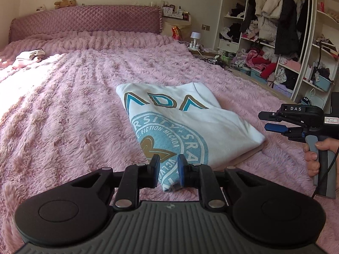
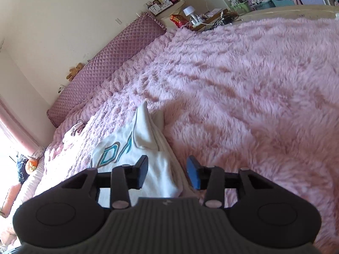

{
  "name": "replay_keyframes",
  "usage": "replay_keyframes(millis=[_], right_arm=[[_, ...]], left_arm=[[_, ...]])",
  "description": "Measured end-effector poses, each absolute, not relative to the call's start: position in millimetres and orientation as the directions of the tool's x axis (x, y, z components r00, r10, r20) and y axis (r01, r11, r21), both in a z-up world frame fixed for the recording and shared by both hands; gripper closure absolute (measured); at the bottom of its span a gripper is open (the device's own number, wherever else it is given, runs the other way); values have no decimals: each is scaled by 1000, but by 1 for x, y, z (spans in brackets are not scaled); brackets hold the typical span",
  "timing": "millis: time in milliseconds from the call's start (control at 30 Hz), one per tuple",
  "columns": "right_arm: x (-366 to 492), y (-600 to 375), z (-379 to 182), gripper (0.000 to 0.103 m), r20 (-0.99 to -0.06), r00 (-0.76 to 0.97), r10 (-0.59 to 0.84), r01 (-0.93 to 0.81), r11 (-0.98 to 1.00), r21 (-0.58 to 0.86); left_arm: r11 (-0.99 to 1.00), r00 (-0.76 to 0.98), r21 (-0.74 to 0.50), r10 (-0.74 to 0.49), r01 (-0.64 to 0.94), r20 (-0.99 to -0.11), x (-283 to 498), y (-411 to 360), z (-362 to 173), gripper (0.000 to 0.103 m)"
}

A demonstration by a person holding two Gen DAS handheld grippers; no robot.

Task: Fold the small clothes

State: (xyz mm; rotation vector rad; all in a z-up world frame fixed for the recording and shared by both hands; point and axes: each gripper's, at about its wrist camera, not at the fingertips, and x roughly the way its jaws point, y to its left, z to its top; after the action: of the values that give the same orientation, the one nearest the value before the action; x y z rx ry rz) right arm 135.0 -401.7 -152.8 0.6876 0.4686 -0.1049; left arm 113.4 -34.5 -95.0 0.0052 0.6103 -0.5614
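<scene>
My left tongs (image 1: 168, 165) stand narrowly parted over the near corner of the folded white shirt (image 1: 190, 127), gripping nothing. My right tongs (image 2: 167, 172) gape wide beside its right edge, on the pink bed (image 1: 74, 105).

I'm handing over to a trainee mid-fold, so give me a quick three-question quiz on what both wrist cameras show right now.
1. True or false: the white shirt lies folded on the pink blanket.
2. What stands between the open fingers of the left gripper?
A. a sock
B. the near corner of the shirt
C. a teddy bear
3. Fill in: the right gripper is ____, its fingers on either side of the shirt's edge.

Key
1. True; its printed side faces up.
2. B. The fingers look slightly apart there, not clamped on the cloth.
3. Open; a wide gap shows between the fingers.
</scene>
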Motion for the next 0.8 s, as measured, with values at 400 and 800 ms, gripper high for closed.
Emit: replay_keyframes(millis=[400, 800], right_arm=[[315, -410, -126, 46, -496, 865, 73, 144, 911, 385], [365, -389, -144, 102, -514, 853, 84, 88, 949, 301]], left_arm=[[810, 621, -419, -584, 409, -523, 162, -54, -128, 81], [793, 590, -433, -608, 428, -531, 167, -58, -142, 75]])
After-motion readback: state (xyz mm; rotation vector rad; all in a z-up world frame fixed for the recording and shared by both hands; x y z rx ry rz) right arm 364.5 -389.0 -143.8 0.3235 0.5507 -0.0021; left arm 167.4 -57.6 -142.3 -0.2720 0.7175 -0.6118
